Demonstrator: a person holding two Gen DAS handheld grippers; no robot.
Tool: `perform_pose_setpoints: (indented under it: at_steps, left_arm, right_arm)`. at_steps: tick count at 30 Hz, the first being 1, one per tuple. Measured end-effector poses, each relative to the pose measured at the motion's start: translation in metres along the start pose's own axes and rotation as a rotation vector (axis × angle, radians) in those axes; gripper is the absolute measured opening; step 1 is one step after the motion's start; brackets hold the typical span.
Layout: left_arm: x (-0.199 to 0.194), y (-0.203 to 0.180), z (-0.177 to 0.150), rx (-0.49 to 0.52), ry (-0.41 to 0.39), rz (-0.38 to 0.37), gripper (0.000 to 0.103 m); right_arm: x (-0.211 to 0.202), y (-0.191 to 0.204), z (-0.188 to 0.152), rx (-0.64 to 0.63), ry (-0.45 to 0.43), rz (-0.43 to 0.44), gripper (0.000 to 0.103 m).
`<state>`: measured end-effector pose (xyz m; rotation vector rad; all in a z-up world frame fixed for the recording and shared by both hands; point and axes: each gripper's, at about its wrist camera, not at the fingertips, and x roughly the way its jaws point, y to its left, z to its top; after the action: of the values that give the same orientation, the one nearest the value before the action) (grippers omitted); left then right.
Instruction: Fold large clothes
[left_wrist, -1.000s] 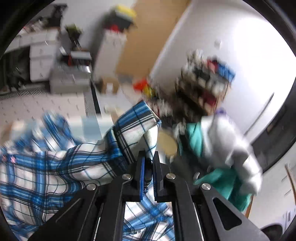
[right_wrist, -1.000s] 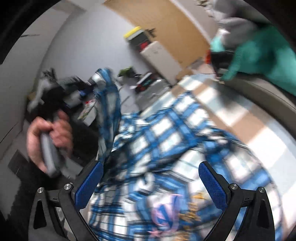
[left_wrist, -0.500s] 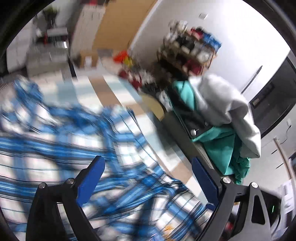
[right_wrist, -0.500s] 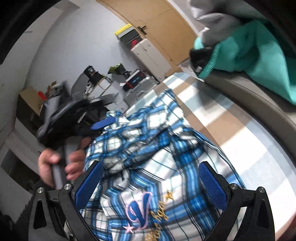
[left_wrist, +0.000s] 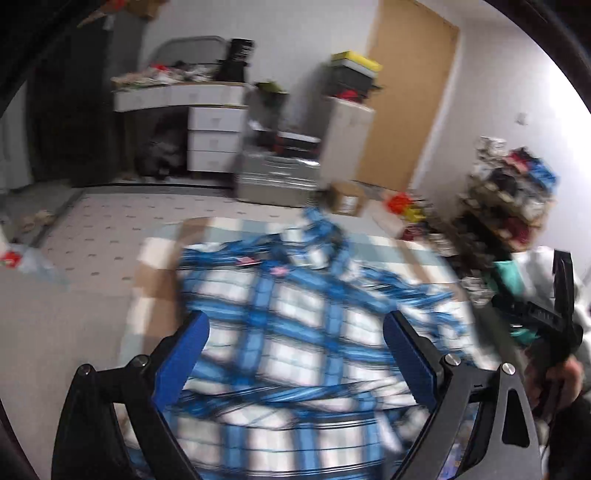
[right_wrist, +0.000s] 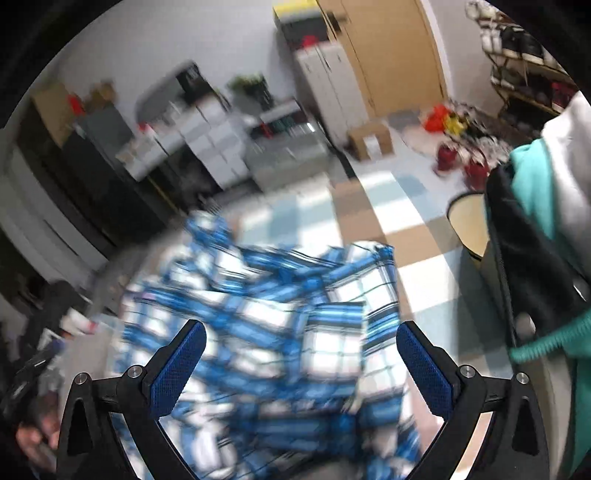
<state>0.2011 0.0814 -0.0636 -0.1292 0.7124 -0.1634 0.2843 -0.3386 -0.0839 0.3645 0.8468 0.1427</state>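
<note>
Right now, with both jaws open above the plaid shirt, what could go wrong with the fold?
1. The plaid shirt lies bunched, not flat, so a fold made now may set creases.
2. Both views are blurred by motion, so the left gripper or right gripper may close on the wrong layer.
3. The teal garment hangs close by and could snag.

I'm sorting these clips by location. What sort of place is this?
Most likely a lived-in home room, cluttered: a white drawer unit under a loaded desk, a wooden door, a crowded shoe rack, and a blue plaid shirt spread on a checked mat.
</note>
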Motion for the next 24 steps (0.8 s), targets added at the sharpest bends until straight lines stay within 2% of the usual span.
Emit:
perform_pose_setpoints:
  at_steps: [1,3,5,7,10,12,16,17,19,24]
  left_arm:
    - [0.004,0.001,-0.002,-0.006,0.022,0.047,0.093]
    - [0.008,0.007,-0.006,-0.025,0.044,0.025,0.093]
    - [0.015,0.01,-0.01,-0.027,0.056,0.025,0.093]
    - [0.018,0.011,-0.014,-0.028,0.06,0.031,0.093]
    - [0.022,0.011,-0.019,-0.028,0.087,-0.005,0.093]
    - [0.022,0.011,-0.021,-0.025,0.099,-0.009,0.093]
    - [0.021,0.011,-0.026,-0.014,0.116,-0.013,0.093]
    - [0.021,0.011,-0.027,-0.017,0.119,-0.014,0.093]
    - [0.024,0.01,-0.029,-0.013,0.125,-0.015,0.093]
    - [0.032,0.015,-0.027,-0.002,0.116,0.024,0.093]
  right_arm:
    - [0.018,-0.003,0.005,-0.012,0.044,-0.028,0.102]
    - [0.047,-0.013,0.008,0.003,0.119,-0.06,0.099]
    - [0.066,-0.021,0.005,0.026,0.172,-0.039,0.097]
    - [0.076,-0.024,0.004,0.035,0.201,-0.039,0.094]
    - [0.088,-0.019,0.002,0.001,0.217,-0.05,0.089]
    - [0.095,-0.014,0.001,-0.027,0.227,-0.056,0.081]
    - [0.11,-0.011,-0.001,-0.064,0.255,-0.124,0.056]
    - [0.112,-0.011,-0.002,-0.065,0.25,-0.13,0.037]
    - [0.115,-0.01,-0.001,-0.072,0.249,-0.143,0.004]
    - [0.1,-0.017,0.003,-0.028,0.187,-0.12,0.001]
